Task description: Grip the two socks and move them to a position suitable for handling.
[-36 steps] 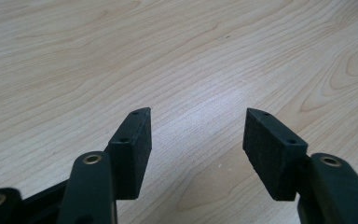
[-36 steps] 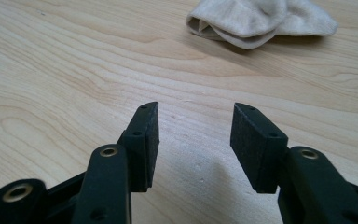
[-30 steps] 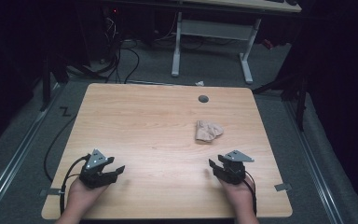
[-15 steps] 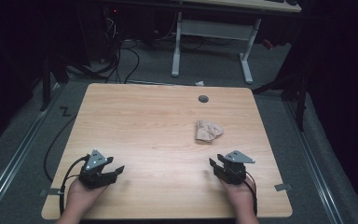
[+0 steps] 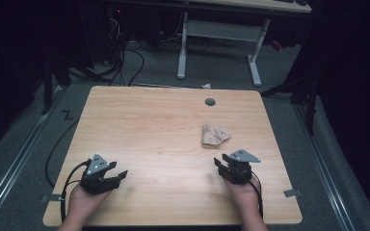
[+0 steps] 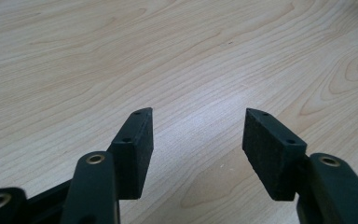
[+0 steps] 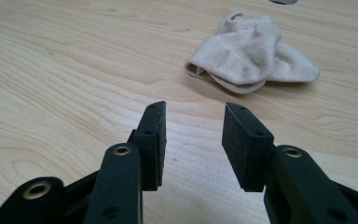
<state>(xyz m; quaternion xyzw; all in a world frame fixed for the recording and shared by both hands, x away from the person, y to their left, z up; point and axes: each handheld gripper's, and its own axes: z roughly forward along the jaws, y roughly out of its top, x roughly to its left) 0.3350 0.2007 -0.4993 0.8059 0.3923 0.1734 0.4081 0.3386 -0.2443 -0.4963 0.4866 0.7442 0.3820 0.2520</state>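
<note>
A beige sock (image 5: 215, 134), crumpled in a soft heap, on the right half of the wooden table (image 5: 149, 125), nearer the right edge than the left, about halfway between the far edge and the near edge. Just past it toward the far edge, a small round grey cap (image 5: 210, 102) set in the wood.

Right gripper (image 5: 220, 163) held in a hand near the near edge, right side, pointing at the sock but not touching it (a strip of bare wood between them). Jaws apart, a bit narrower than the other pair, just been closing in, nothing between the pads (image 7: 156, 140). From the right gripper view, sock (image 7: 249, 53) just ahead and a little to the right of the gap.

Left gripper (image 5: 119, 175) held in a hand near the near left corner, well apart from the sock. Jaws wide apart, nothing between the pads (image 6: 137, 149), only bare wood ahead.

Dark floor and cables (image 5: 130, 62) beyond the far edge.
</note>
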